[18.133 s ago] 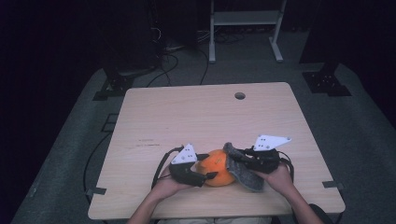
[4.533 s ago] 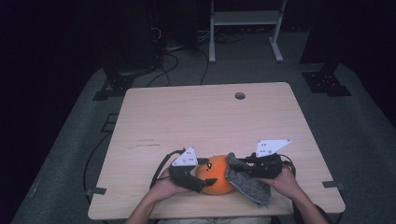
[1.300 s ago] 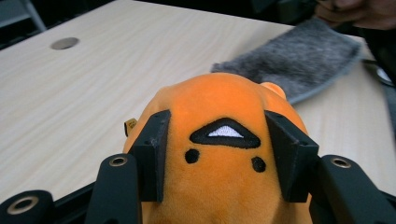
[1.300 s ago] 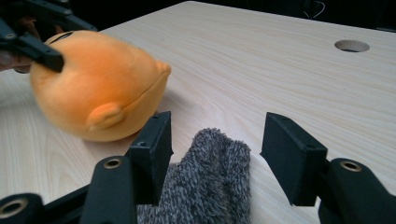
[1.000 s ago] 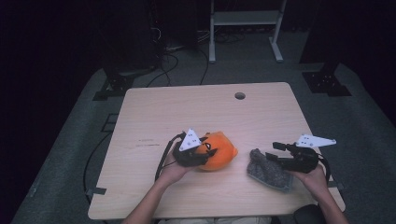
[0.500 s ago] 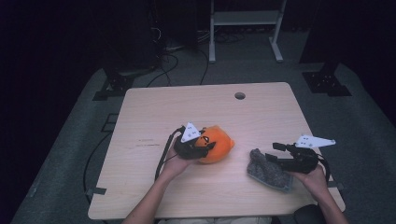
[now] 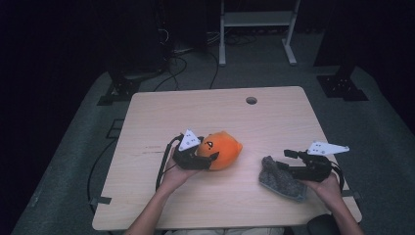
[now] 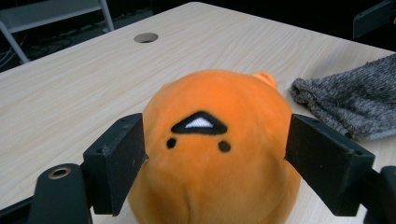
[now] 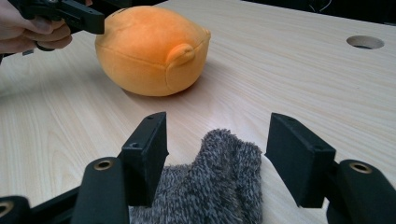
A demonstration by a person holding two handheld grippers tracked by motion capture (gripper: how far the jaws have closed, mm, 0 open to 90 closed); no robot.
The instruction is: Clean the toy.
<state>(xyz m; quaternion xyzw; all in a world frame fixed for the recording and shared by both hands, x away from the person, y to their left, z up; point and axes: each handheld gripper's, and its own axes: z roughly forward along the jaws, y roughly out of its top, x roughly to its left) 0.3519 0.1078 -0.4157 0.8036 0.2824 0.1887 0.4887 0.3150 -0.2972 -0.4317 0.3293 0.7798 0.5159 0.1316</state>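
Resting on the light wooden tabletop [image 7: 274, 122], an orange plush toy [image 7: 222, 149] sits left of centre and somewhat nearer the person's edge, face turned toward the left gripper [image 7: 208, 159]. That face (two black dots under a small black triangle with a white centre) is stitched on; no brand, label or writing can be read on the toy or anywhere else. The left gripper's jaws have just been opening: in the left gripper view they flank the plush toy [image 8: 215, 149] on both sides, the pads at its fur but no longer squeezing it, and the toy lies on the wood. A small rounded nub sticks out of the toy's far side in the right gripper view [image 9: 154, 49].

Toward the near right corner lies a grey knitted cloth [image 7: 283, 178], crumpled and well apart from the toy. The right gripper [image 7: 288, 169] stands with its jaws wide apart at the cloth's right end; in the right gripper view the cloth [image 9: 215, 186] rises between the two black pads without either pressing on it.

A round cable hole [image 7: 251, 100] sits near the far edge.
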